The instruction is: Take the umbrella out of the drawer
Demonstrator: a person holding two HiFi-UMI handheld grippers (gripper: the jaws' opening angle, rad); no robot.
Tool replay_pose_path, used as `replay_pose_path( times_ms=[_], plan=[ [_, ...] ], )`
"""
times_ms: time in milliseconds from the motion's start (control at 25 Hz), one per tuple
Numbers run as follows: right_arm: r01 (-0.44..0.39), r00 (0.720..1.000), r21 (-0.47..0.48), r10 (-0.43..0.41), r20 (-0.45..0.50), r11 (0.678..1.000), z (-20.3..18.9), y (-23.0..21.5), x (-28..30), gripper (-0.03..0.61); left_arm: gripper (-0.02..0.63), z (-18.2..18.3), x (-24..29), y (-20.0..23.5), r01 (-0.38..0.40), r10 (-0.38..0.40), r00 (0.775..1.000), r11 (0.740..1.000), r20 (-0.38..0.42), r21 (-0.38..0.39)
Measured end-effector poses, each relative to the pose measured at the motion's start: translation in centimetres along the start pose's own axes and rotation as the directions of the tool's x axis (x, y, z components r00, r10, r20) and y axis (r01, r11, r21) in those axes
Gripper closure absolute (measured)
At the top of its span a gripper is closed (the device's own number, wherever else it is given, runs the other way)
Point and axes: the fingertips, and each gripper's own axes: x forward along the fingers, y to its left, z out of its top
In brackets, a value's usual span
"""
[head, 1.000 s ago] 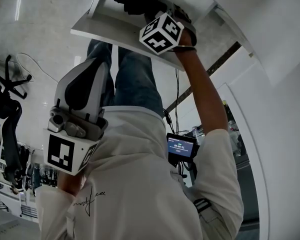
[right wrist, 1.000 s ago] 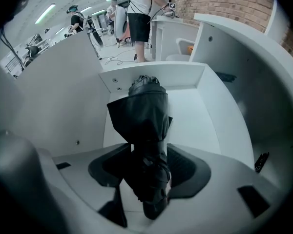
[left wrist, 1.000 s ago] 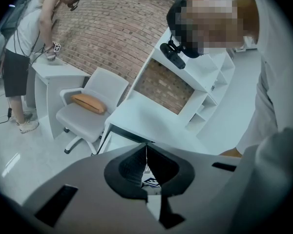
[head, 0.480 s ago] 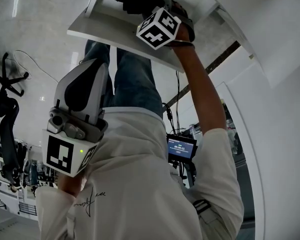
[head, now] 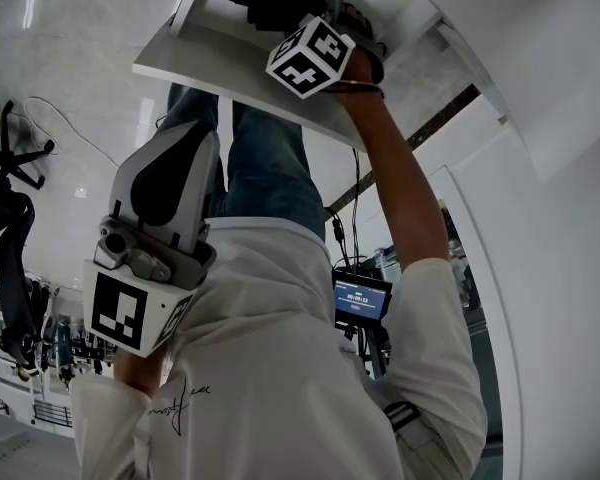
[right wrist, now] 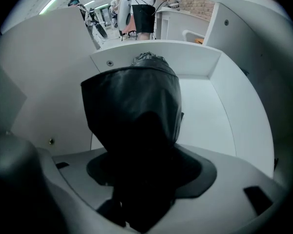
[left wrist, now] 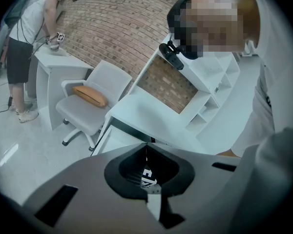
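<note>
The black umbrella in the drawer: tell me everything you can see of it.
The folded black umbrella is a stubby bundle in a slightly glossy, wrinkled fabric sleeve, its gathered end towards the back wall. It lies inside the open white drawer. The right gripper points down over it; its jaws have just been opening wide, with the umbrella's near end between them, though whether the pads touch it is unclear. No handle shows.

An office-like workroom: ahead of the left gripper (left wrist: 147,150) stand white desks (left wrist: 136,108), a swivel chair (left wrist: 85,108), shelving (left wrist: 210,87) and a brick wall (left wrist: 117,28).
</note>
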Motion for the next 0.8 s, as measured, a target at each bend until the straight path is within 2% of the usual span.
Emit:
replay_pose_path(
  times_ms=[440,800],
  plan=[
    [-0.042,0.999,0.001,0.042,-0.028,0.999,0.36,0.31,0.89,0.317,0.597,0.28,0.54,-0.04,0.008,-0.008,1.0,1.0,0.002,-0.009],
    [-0.032,0.999,0.01,0.033,-0.03,0.999,0.63,0.53,0.84,0.323,0.597,0.7,0.53,-0.22,0.003,-0.003,1.0,1.0,0.013,0.006]
  ],
)
